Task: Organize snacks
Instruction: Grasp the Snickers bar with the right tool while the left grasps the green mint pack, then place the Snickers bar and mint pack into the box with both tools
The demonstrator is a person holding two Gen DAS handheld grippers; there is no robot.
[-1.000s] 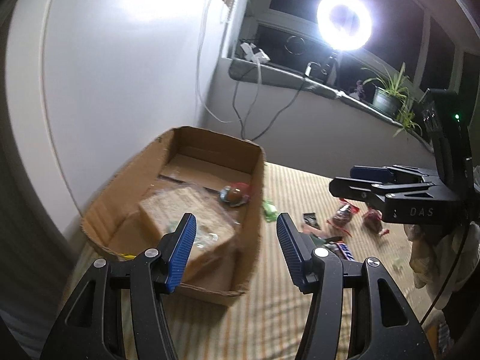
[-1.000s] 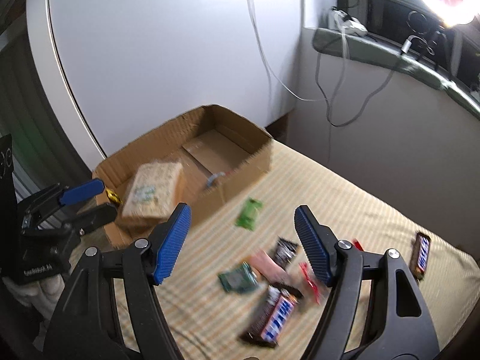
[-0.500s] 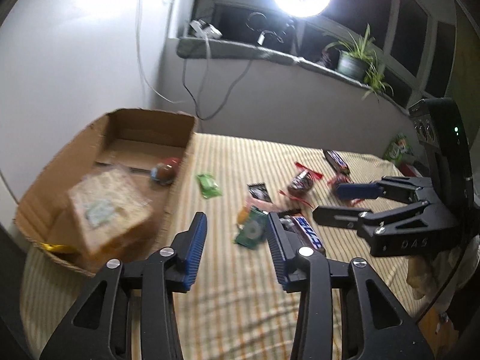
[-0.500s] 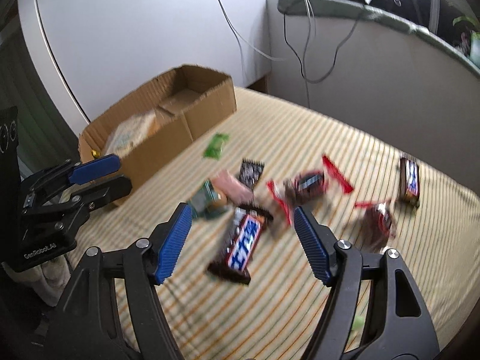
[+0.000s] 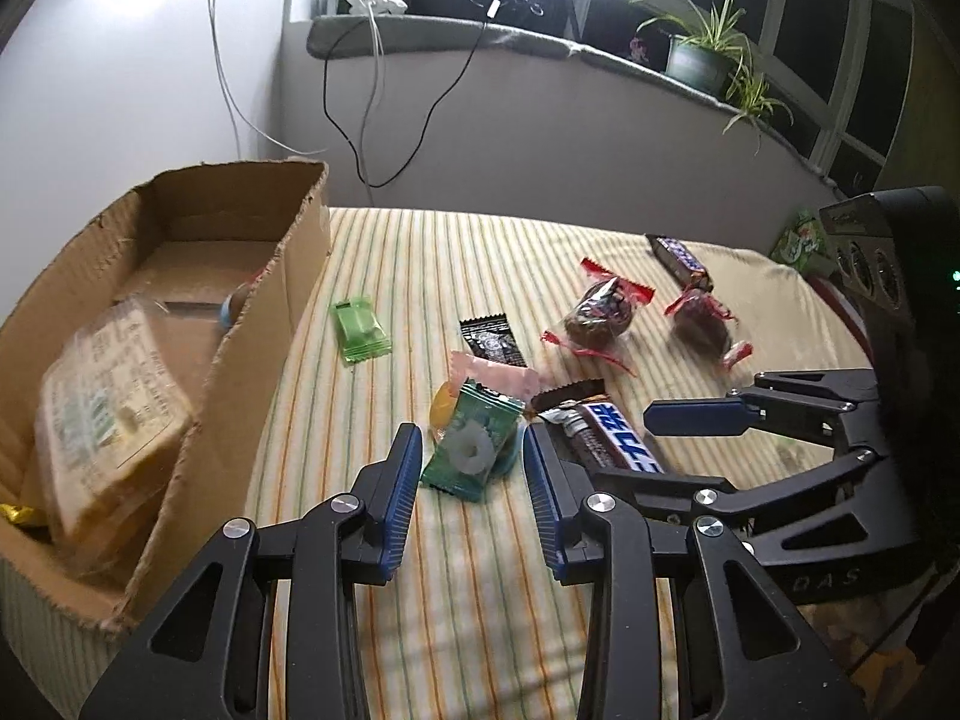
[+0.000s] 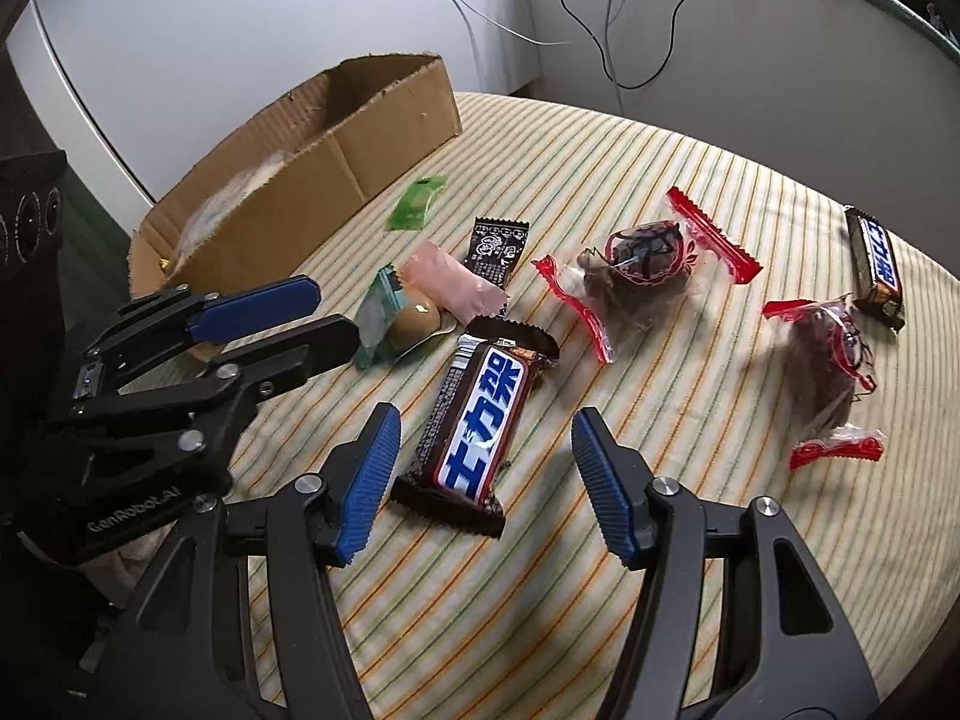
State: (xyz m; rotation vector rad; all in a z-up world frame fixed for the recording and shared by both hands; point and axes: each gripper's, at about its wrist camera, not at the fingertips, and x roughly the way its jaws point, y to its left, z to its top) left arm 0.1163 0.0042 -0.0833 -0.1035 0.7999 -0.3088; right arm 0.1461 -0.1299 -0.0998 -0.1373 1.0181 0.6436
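- My left gripper point(image 5: 469, 468) was open about a packet's width and held nothing — the teal packet point(image 5: 474, 447) lay on the striped cloth point(image 5: 480, 588) right between its fingertips.
- My right gripper point(image 6: 483, 468) was spread wider, also empty, with the chocolate bar point(image 6: 480, 420) lying lengthwise in its gap.
- The cardboard box point(image 5: 264, 324), where I judged the snacks belonged, sat well off to the left of my left gripper, with a large clear-wrapped pack point(image 5: 108, 414) already inside.
- Risk as I saw it: the teal packet was touching a pink wrapper point(image 5: 492, 375) and a round yellowish sweet point(image 5: 442, 411), so closing might have dragged those along or pinched only slack film and let it slip.
- My two grippers stood close together — reaching at once could have knocked them.
- The bar was thin and flat; a shallow grip could have skated off its glossy wrapper.
- Writing: white characters on the bar's blue band, too stylised for me to give; "GenRobot.AI" on the left gripper's body, "DAS" on the right's.
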